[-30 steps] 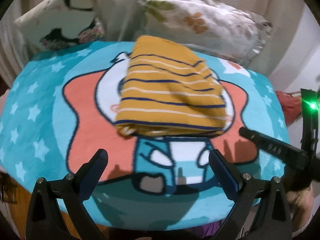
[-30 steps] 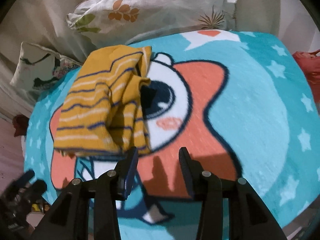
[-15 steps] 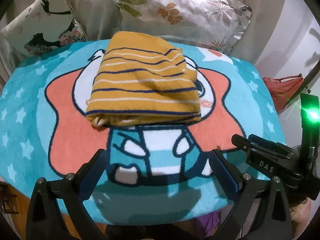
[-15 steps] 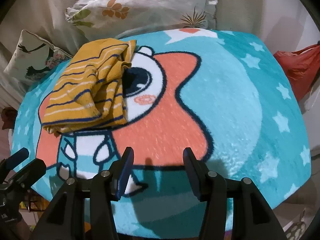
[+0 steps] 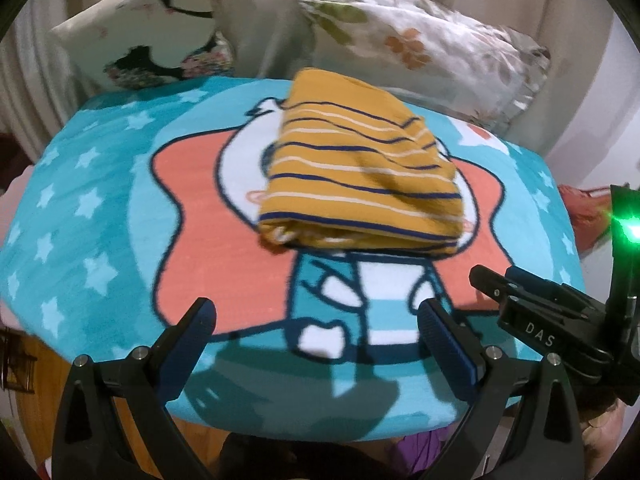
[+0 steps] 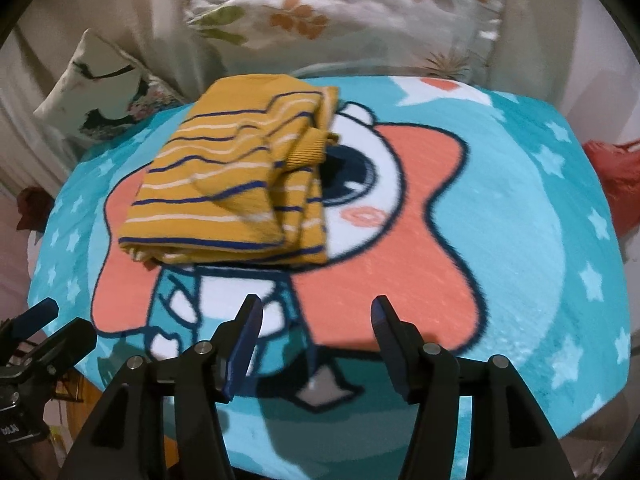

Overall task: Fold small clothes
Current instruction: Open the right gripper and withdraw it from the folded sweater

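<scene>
A mustard-yellow garment with navy and white stripes (image 5: 360, 176) lies folded into a thick bundle on the teal cartoon blanket (image 5: 100, 184); it also shows in the right wrist view (image 6: 236, 184), where a ribbed cuff sticks out on its right side. My left gripper (image 5: 316, 328) is open and empty, over the blanket's near edge, short of the bundle. My right gripper (image 6: 316, 336) is open and empty, near the front edge, below and right of the bundle. The right gripper also shows at the right of the left wrist view (image 5: 548, 312).
Two printed pillows (image 5: 424, 40) (image 5: 152, 40) lean against a curtain behind the blanket. A red cloth (image 6: 616, 176) lies off the right edge. The blanket drops off at the front edge over a wooden surface (image 5: 36, 376).
Both grippers have shifted over the blanket's near edge while staying open; the right gripper's jaws have widened. The folded garment has stayed in place.
</scene>
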The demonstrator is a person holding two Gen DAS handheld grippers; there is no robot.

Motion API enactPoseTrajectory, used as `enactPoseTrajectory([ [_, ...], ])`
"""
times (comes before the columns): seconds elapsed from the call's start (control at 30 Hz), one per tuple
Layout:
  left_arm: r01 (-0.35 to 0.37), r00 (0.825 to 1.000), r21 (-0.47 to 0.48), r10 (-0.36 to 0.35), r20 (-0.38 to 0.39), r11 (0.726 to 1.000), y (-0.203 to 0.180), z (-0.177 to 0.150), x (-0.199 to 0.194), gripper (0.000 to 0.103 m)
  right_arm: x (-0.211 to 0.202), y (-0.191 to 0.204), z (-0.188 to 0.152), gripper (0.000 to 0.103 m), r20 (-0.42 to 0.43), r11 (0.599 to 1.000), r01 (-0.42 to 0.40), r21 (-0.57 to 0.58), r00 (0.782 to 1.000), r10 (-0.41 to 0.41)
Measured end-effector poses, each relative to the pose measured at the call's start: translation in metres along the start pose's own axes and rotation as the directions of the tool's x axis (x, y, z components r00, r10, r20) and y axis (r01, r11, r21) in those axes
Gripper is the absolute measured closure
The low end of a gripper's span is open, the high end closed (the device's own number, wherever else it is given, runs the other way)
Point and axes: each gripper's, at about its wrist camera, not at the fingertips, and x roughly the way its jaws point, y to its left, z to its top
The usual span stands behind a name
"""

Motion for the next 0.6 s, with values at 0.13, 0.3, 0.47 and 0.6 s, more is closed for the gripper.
enactPoseTrajectory([
  [0.13, -0.025, 1.0, -0.037, 0.025, -0.003, 0.999, 0.016, -0.002, -0.002, 0.002, 0.008, 0.018, 0.004, 0.042, -0.01, 0.999, -0.03, -0.036, 1.0, 0.03],
  [0.3, -0.05, 0.999, -0.063, 0.049, -0.012, 0.997, 0.026, -0.004, -0.002, 0.002, 0.015, 0.033, 0.006, 0.041, -0.025, 0.996, -0.056, -0.069, 0.998, 0.054],
  [0.47, -0.049, 0.999, -0.058, 0.047, -0.027, 0.997, 0.022, -0.004, 0.003, 0.002, 0.019, 0.034, 0.003, 0.041, -0.038, 0.996, -0.062, -0.071, 0.997, 0.06],
  [0.6, -0.034, 0.999, -0.033, 0.033, -0.037, 0.999, 0.011, -0.002, 0.008, 0.003, 0.018, 0.022, 0.003, 0.041, -0.036, 0.998, -0.051, -0.047, 0.998, 0.049],
])
